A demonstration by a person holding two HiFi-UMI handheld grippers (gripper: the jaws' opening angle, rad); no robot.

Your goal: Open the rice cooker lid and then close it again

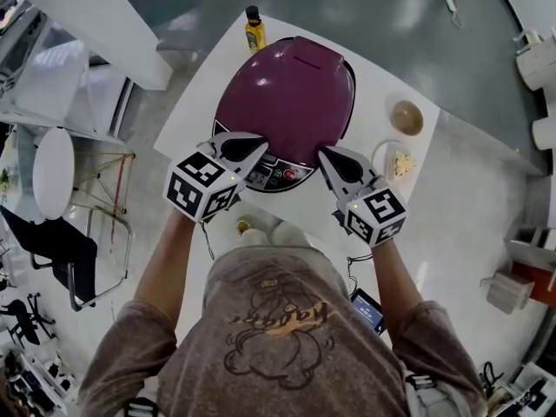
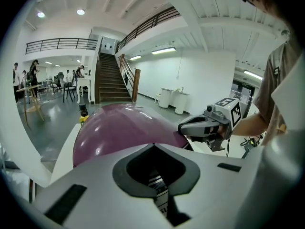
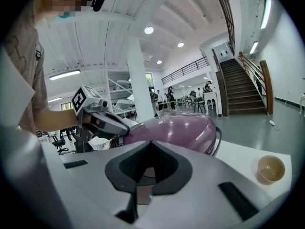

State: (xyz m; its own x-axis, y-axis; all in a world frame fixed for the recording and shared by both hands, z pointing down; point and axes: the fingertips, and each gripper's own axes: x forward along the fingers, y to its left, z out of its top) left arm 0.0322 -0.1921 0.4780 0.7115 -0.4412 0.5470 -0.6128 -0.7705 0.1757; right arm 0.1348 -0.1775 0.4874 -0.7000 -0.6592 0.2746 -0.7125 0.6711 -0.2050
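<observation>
Purple lid flanked, perhaps touched, by left gripper, right gripper.

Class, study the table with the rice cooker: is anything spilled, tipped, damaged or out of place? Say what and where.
Nothing stands out. The purple rice cooker sits on the white table with its lid down, the yellow bottle behind it stands upright, and the small bowl beside it is upright, nothing spilled.
</observation>
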